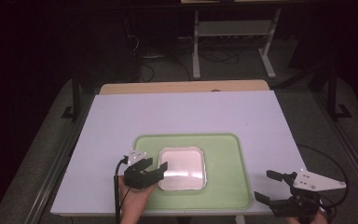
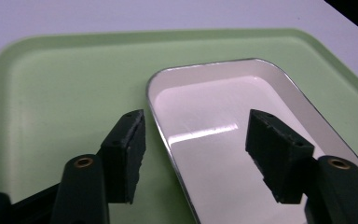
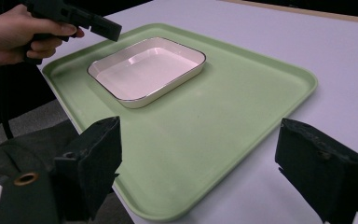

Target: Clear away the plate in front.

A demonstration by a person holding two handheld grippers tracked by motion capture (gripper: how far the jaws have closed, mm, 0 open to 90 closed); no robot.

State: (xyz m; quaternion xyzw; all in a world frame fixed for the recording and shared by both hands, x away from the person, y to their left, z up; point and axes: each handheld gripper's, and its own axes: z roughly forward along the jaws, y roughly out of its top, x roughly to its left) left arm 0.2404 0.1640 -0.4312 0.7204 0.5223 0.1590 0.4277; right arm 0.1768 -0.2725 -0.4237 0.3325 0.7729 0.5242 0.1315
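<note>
The dish [image 1: 182, 168] sits on the tray [image 1: 228, 196], left gripper [image 1: 156, 168] spread astride its nine-o'clock rim, ungripped; right gripper [image 1: 268, 186] spread, idle.

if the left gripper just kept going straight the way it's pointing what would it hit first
Probably the shallow white rectangular dish with a metal rim: the left gripper has open jaws straddling its near rim, above the pale green tray.

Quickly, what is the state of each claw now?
Left claw: open, straddling the rim of the dish, not pressing it.
Right claw: open, holding nothing.
</note>
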